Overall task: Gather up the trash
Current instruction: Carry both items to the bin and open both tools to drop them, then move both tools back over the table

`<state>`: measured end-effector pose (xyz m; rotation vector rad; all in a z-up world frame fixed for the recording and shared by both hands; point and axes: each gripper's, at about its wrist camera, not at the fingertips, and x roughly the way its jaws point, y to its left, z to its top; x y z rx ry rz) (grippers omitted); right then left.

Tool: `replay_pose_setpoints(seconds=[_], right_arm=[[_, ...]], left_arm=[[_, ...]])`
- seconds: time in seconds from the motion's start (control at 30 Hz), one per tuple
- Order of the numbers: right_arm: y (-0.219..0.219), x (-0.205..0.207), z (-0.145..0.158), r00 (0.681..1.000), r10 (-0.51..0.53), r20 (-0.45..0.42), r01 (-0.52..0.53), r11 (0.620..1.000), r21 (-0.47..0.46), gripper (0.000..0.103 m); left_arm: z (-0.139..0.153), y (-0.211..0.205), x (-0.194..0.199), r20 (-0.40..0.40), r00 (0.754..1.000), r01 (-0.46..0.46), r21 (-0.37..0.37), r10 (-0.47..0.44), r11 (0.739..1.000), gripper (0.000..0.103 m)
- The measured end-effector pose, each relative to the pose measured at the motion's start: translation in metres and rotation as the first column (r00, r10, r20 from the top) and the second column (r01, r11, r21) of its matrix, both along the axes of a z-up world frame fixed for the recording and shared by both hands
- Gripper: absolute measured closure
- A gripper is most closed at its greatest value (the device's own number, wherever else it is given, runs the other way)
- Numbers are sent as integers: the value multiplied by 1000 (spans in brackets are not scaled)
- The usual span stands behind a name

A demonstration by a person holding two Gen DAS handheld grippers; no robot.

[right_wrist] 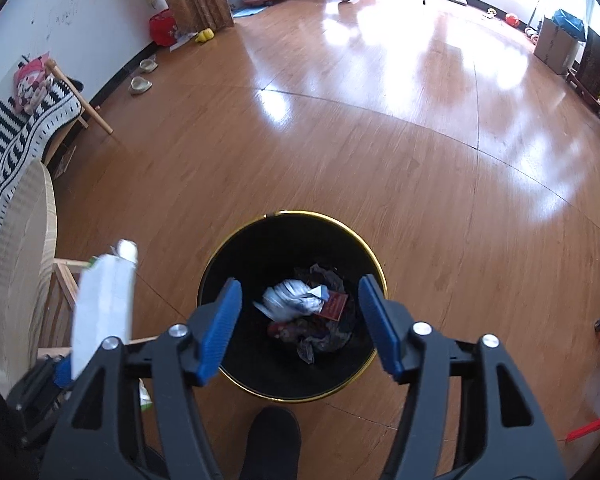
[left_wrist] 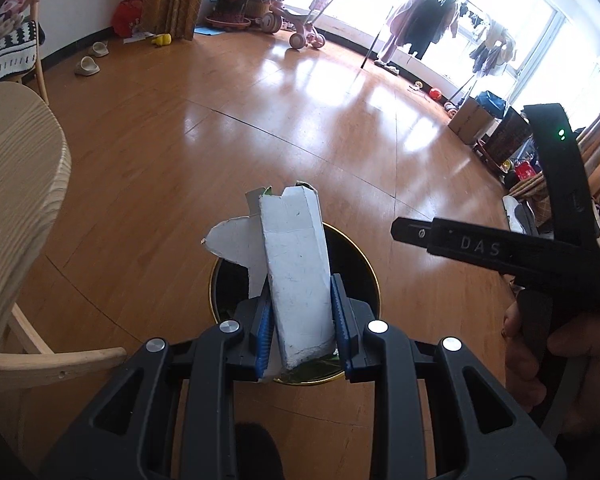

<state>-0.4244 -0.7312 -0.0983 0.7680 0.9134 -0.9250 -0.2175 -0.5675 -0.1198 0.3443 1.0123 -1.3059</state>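
My left gripper (left_wrist: 300, 312) is shut on a torn white cardboard carton (left_wrist: 296, 272) and holds it upright over the black trash bin with a gold rim (left_wrist: 360, 264). The carton also shows at the left of the right wrist view (right_wrist: 102, 304). My right gripper (right_wrist: 300, 320) is open and empty above the bin (right_wrist: 292, 394). Inside the bin lie crumpled white paper (right_wrist: 288, 300), a red card (right_wrist: 334, 306) and dark wrappers. The right gripper's body shows at the right of the left wrist view (left_wrist: 540, 252), held by a hand.
A light wooden chair (left_wrist: 16, 200) stands close on the left. A striped blanket lies on a bench (right_wrist: 24, 136) by the wall. A dark shoe (right_wrist: 272, 440) is just before the bin. Far off are a tricycle (left_wrist: 304, 28), a clothes rack (left_wrist: 432, 24) and boxes (left_wrist: 472, 120).
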Motion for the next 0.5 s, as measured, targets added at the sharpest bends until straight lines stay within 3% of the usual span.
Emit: replay_pose_setpoints(seconds=[0.2,0.27,0.33,0.5], right_arm=[[-1,-11,9,998,-54,15,54,998,-37,36],[-2,-13,13,998,-67,16,67,996,-52,34],[-1,-14,17,997,-72,22,73,995,-65,33],[4,-7,21,998,-56,22,58,995,-81,33]], left_arm=[[-10,-17,-1,-26,999,34,-13,-35,999,74],[-12,-21,-2,-33,999,36,-30,-37,999,67],[-15,-25,1,-61,998,22,-42,-25,999,40],[-16,-27,8,-63,998,3,-41,-6,999,30]])
